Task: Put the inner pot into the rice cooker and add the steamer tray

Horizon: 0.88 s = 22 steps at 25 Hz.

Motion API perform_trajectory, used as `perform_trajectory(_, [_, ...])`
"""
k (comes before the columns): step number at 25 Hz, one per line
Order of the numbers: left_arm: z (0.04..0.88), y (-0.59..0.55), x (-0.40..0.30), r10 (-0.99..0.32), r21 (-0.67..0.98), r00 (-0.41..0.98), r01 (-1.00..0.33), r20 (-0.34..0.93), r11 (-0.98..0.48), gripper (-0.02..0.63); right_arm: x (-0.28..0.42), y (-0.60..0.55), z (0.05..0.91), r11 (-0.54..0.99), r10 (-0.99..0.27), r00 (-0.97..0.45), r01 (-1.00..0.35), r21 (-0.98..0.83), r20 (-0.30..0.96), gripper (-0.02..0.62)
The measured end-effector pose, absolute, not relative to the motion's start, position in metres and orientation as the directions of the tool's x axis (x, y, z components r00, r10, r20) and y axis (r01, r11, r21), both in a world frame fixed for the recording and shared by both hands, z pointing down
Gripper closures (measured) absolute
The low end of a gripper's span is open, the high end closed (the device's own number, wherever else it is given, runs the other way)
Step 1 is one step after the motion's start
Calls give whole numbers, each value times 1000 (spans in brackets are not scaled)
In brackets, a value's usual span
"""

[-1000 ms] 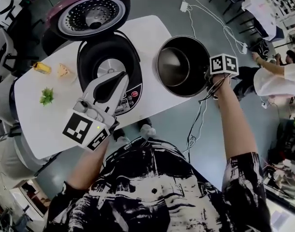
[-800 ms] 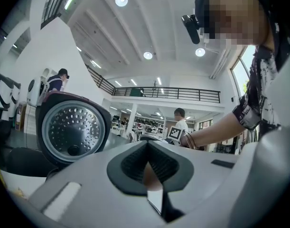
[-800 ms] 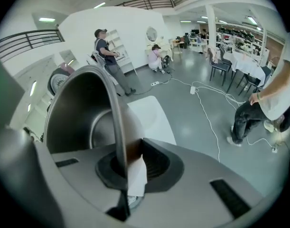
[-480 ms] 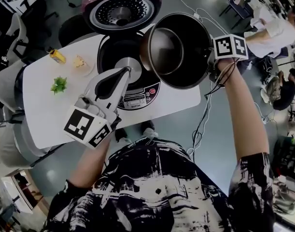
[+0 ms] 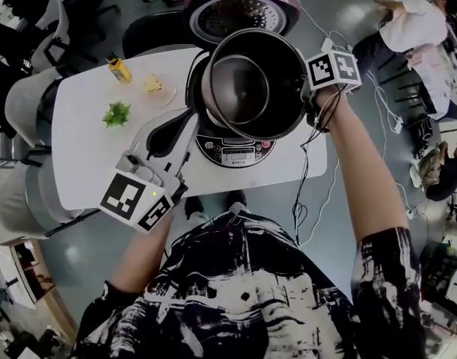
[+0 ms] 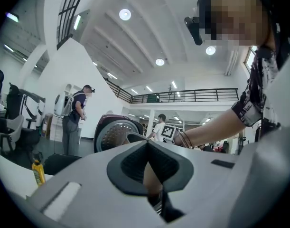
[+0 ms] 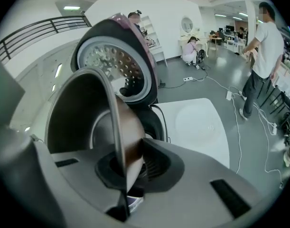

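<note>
The right gripper point(image 5: 309, 105) is clamped on the rim of the inner pot point(image 5: 254, 84). In the right gripper view the thin, flared metal edge of the inner pot point(image 7: 83, 122) runs edgewise between the ribbed black pads of the right gripper point(image 7: 128, 167), with one pad inside the wall and one outside. The pot is a round, deep vessel with a smooth dark interior, a flat circular base and a glossy brownish outer skin. It is held in the air, tilted, with its mouth turned towards the head camera, directly over the open well of the rice cooker point(image 5: 232, 152) and not seated in it. The cooker stands on a white, smooth-topped table point(image 5: 86, 155) with rounded corners. Its domed lid point(image 5: 243, 10) is hinged fully back and shows a maroon shell around a silver disc perforated with small holes. The control panel point(image 5: 229, 155) at the front carries small buttons. The left gripper point(image 5: 185, 122) is level, just beside the cooker's front left. Its pale moulded fingers meet at the tips around a teardrop-shaped black recess, and the left gripper point(image 6: 148, 167) holds nothing. On the far left part of the table lie a yellow bottle point(image 5: 120, 69), a green leafy sprig point(image 5: 117, 114) and a small dish point(image 5: 155, 87).
</note>
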State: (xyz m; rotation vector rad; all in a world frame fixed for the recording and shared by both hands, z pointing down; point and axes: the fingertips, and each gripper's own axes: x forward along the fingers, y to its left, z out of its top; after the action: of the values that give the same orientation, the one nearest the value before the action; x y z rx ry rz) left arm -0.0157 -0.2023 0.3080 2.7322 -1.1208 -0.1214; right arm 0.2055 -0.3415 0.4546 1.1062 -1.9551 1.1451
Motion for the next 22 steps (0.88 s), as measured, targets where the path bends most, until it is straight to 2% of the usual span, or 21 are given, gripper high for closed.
perform_trajectory(7, [313, -196, -47, -743, 206, 670, -726, -2, -656, 601, 186, -347, 492, 258, -289, -420, -900, -352, 860, 591])
perform_trajectory(22, [326, -193, -55, -741, 222, 671, -725, 16, -652, 601, 190, -351, 539, 188, -198, -292, -948, -256, 936, 590])
